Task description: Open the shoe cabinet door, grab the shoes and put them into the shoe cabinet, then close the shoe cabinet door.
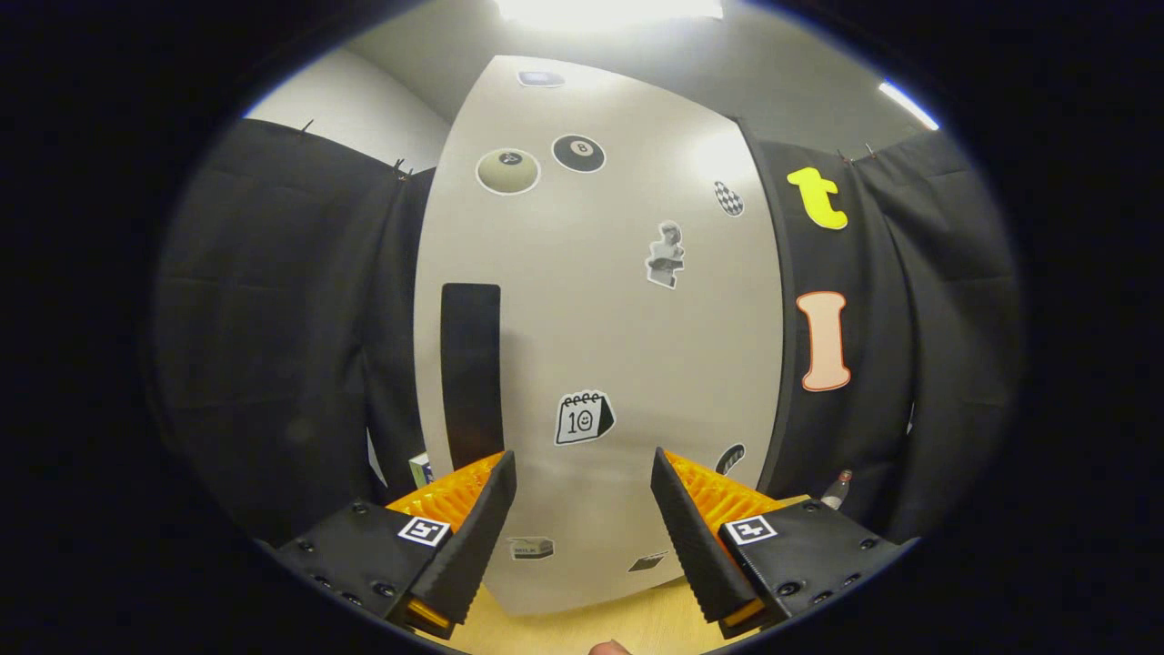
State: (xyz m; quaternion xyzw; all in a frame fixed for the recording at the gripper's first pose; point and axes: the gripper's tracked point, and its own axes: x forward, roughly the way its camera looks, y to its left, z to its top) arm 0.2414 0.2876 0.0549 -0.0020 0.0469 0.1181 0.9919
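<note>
The shoe cabinet door (627, 327) is a tall pale panel covered with stickers, standing straight ahead of my fingers and looking shut. A long black vertical handle (471, 373) runs down its left side, ending just above and behind my left finger. My gripper (582, 473) is open, fingers spread wide with nothing between them, pointed at the lower part of the door.
Black cloth walls flank the cabinet on both sides. A wooden surface (627, 628) lies below my fingers at the door's foot. A small box (420, 469) sits low at the cabinet's left, and a small bottle-like thing (837, 489) at its right.
</note>
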